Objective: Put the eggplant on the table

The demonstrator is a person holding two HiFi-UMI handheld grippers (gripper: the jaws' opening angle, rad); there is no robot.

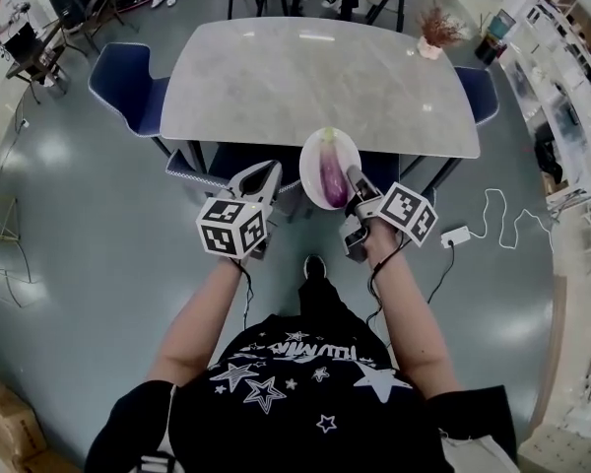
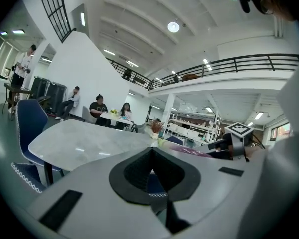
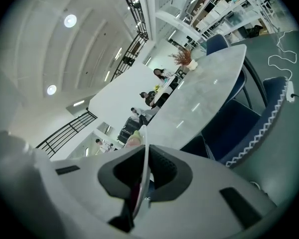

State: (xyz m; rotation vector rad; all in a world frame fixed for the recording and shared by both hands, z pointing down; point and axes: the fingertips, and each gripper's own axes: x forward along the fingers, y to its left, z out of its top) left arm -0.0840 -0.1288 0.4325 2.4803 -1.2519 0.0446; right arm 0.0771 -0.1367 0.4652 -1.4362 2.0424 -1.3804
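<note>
Grey marbled stone makes up the worktop, with a blue chair at its left end. Our left tongs hang just before the near edge, jaws together on nothing (only blue chair fabric shows behind them in the left gripper view). Our right tongs are clamped on the near rim of a white plate, which is at the worktop's near edge; we cannot tell whether it touches the stone. On that plate lies the purple eggplant, its green stem end pointing toward the worktop.
</note>
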